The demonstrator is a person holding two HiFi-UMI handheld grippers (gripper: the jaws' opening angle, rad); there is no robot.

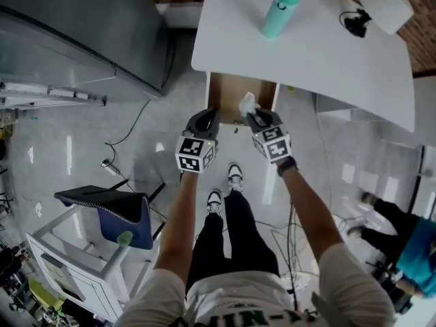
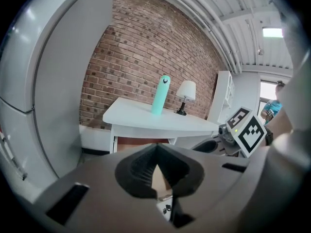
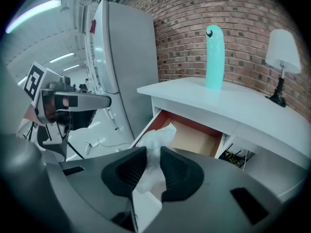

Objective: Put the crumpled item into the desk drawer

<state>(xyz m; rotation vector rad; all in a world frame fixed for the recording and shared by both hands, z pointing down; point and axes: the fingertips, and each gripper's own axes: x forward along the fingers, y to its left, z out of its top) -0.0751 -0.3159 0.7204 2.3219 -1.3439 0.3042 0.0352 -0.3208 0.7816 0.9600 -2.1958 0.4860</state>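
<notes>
right tool (image 3: 154,165) is clamped on the crumpled white paper (image 3: 156,139), which pokes up out of the jaws at center frame, right at the front of the open drawer (image 3: 197,139) under the white desk (image 3: 252,113). left tool (image 2: 155,154) is closed, nothing in it.

The right gripper (image 1: 261,119) holds a crumpled white item (image 1: 246,104) over the open drawer (image 1: 227,92).
</notes>
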